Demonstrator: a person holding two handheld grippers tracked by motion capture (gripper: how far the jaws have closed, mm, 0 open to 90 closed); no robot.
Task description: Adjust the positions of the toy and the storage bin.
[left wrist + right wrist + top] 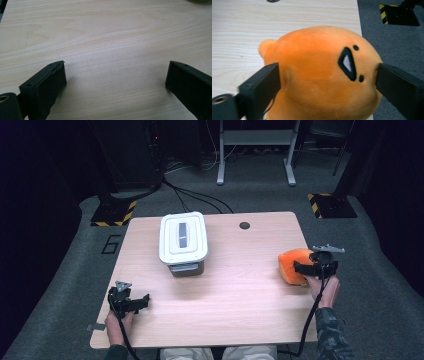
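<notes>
Wooden table (235,285), grey carpet (380,285), dark room

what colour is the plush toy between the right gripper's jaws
Orange, with a black-stitched mouth and two black dot eyes; the plush toy shows best in the right gripper view.

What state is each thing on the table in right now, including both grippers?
White-lidded box: lid on, upright, standing alone on the table.
Orange plush toy: lying at the table's right edge, between the right gripper's jaws.
Right gripper: jaws wide around the plush toy, pads at its sides; whether they press cannot be told.
Left gripper: open, nothing between its jaws, low over bare wood.
</notes>
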